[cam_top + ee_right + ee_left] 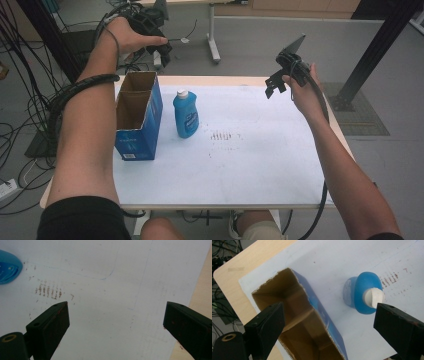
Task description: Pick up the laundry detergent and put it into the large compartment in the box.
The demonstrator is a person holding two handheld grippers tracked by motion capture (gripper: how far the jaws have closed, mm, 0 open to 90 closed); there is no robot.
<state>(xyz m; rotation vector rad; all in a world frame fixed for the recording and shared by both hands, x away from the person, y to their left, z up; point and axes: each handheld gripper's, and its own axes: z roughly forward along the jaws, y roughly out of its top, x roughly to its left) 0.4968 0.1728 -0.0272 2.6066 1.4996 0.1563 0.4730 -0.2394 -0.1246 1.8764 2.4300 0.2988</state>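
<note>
A blue bottle [185, 115] with a white cap stands upright on the white sheet, just right of an open blue cardboard box [138, 116]. My left gripper [159, 45] is held high beyond the table's far left edge; in its own view the box [297, 322] and the bottle [362, 293] lie far below its wide-open jaws. My right gripper [275, 82] hovers over the table's far right part, open, nothing between its jaws. Its view looks down on the sheet, with the bottle's side [8, 270] at the left edge.
The white sheet [250, 160] covers most of the wooden table [345, 137]. Brown smudges [223, 136] mark the sheet's middle. Cables [22, 115] and black frame posts [380, 45] stand on the floor around the table. A table leg [213, 40] rises behind.
</note>
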